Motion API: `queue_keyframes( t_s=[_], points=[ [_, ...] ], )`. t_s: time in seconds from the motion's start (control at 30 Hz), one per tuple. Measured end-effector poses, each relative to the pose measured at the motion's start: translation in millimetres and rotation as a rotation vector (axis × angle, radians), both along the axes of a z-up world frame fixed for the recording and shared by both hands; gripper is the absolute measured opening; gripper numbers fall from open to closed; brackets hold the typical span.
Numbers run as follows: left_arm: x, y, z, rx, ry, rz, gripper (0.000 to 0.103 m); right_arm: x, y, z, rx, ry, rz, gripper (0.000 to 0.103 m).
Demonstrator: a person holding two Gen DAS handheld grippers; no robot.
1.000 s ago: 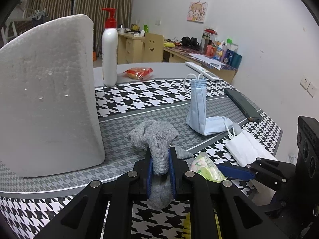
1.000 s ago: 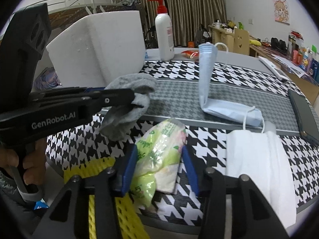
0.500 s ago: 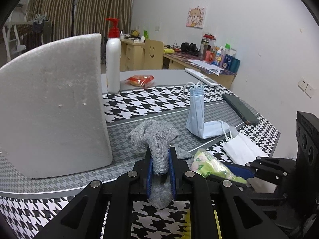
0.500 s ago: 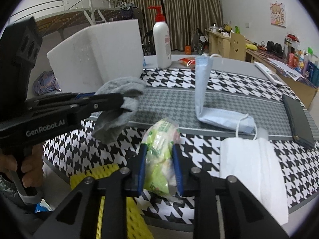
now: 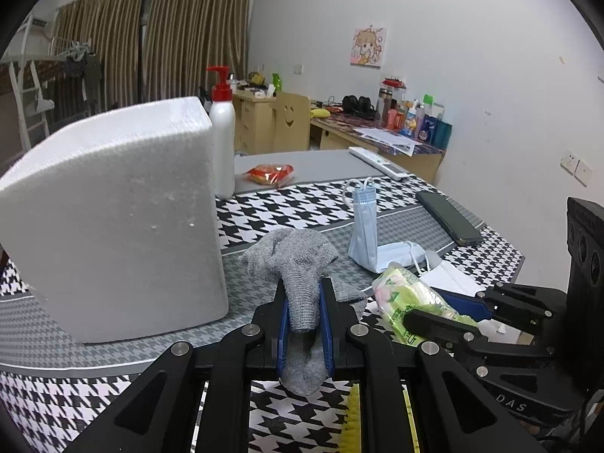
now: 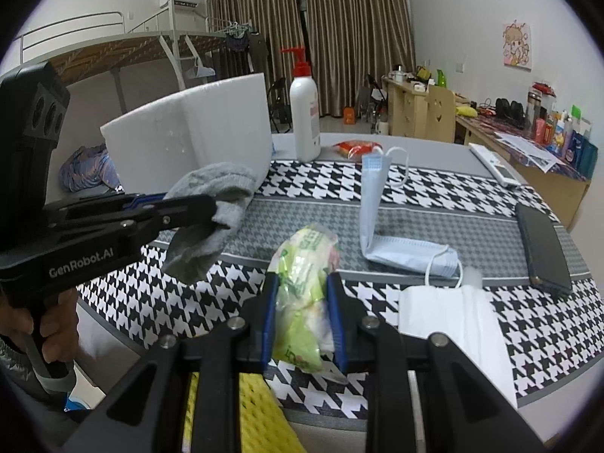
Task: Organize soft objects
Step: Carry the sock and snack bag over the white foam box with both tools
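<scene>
Both grippers risen: left gripper point(image 5: 305, 304) clamps sock point(image 5: 298, 264), right gripper point(image 6: 302, 294) tissue pack point(image 6: 304, 287).

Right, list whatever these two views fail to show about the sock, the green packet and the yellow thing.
- Grey sock: its pinched middle is hidden between the left gripper fingers in both views.
- Green packet: small blurred print, unreadable; the right gripper covers its sides.
- Yellow thing: cut off by the bottom edge and gripper frame; unidentifiable.
</scene>
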State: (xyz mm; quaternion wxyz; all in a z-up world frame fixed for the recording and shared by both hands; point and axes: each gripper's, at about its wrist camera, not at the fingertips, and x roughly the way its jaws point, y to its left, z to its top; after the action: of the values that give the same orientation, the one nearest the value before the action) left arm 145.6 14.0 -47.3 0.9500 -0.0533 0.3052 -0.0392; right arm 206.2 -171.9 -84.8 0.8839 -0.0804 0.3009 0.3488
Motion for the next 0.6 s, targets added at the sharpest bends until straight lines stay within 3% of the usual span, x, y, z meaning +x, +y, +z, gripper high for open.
queue_keyframes(
  t_s=[0.6],
  points=[
    [-20, 5, 33, 0.031, -0.071, 0.0, 0.015, 0, 2, 30, 0.044, -0.063, -0.008, 0.03]
  ],
)
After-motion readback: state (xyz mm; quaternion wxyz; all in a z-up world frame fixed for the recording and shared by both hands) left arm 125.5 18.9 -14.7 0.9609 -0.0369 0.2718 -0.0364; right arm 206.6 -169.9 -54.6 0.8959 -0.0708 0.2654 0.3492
